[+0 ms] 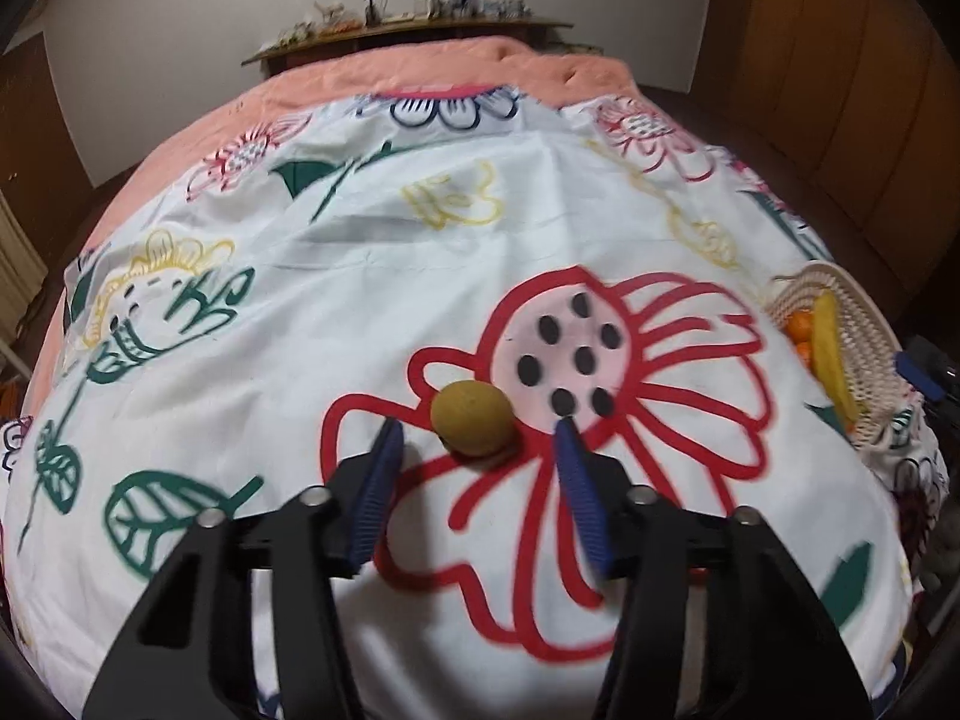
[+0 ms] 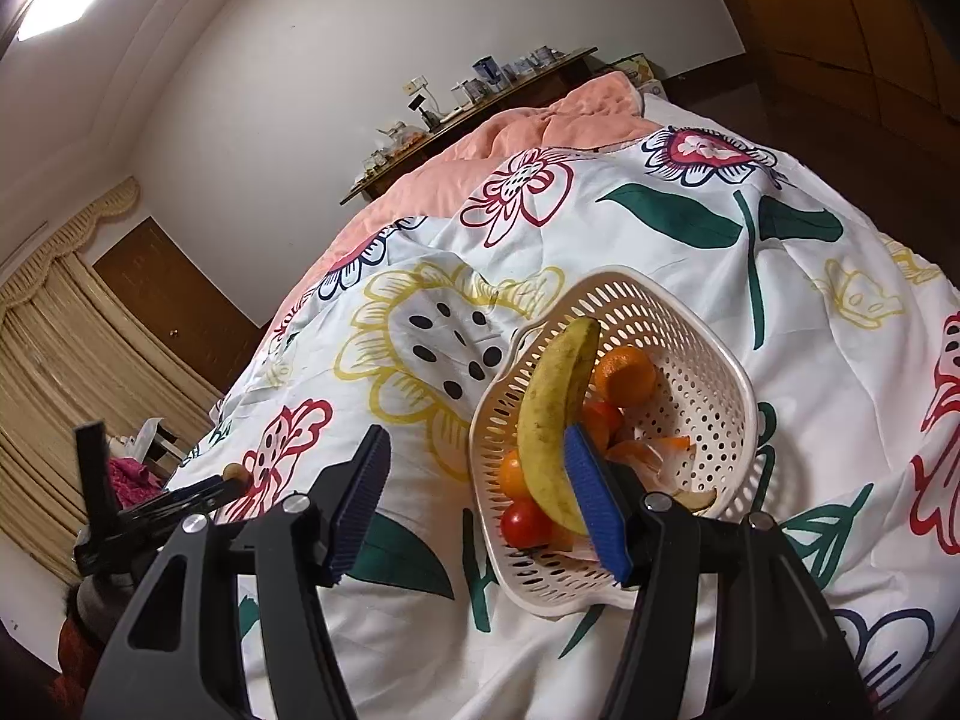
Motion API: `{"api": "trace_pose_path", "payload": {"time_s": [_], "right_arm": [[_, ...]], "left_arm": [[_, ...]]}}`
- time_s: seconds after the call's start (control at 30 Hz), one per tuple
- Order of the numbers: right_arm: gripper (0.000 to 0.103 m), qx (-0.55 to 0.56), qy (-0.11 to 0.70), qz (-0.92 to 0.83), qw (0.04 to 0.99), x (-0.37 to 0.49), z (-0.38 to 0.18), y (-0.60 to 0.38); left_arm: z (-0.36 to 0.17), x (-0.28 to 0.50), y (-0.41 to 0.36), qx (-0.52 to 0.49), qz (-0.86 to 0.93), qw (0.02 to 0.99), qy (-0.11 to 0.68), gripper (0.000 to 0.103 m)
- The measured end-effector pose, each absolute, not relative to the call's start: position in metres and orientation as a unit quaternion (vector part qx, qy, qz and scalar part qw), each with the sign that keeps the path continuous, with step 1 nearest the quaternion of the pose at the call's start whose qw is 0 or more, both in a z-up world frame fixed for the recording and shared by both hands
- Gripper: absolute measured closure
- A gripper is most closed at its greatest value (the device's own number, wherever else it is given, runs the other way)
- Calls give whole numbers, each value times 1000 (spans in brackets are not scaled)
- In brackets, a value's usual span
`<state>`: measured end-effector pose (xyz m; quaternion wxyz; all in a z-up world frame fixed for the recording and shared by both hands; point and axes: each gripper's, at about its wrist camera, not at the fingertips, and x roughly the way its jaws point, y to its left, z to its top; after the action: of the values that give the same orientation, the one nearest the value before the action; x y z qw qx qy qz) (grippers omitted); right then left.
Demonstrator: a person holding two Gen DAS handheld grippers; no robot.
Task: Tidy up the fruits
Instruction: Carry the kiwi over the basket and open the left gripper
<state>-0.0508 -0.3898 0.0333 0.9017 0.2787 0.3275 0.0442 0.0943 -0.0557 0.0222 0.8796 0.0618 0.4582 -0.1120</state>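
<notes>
A small brownish-yellow round fruit (image 1: 474, 418) lies on the flowered bedspread (image 1: 336, 312), just ahead of and between the blue tips of my left gripper (image 1: 478, 423). The pads stand apart from it on both sides, so that gripper is open. In the right wrist view a white perforated basket (image 2: 708, 360) holds a banana (image 2: 549, 414), oranges (image 2: 627, 375), a red tomato (image 2: 523, 523) and some peel. My right gripper (image 2: 475, 432) is open above the basket's near left rim, its right finger in front of the banana. It holds nothing.
The basket (image 1: 864, 324) with the banana (image 1: 831, 348) sits at the bed's right edge in the left wrist view. A pink blanket (image 1: 456, 69) covers the far end of the bed, with a cluttered wooden shelf (image 1: 408, 30) behind it. Curtains (image 2: 54, 354) and a door (image 2: 174, 306) stand to the left.
</notes>
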Motion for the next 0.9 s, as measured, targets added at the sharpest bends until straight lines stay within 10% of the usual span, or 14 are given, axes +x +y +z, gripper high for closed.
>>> {"api": "trace_pose_path", "payload": {"time_s": [0.37,0.9], "right_arm": [[43,286,330,46,899,-53,27,-393],[43,304,303,19,903,-67,32,-420]], "left_arm": [[17,103,-71,97,-101,879,457,73],[43,66,-175,130,-226,864,431,73]]}}
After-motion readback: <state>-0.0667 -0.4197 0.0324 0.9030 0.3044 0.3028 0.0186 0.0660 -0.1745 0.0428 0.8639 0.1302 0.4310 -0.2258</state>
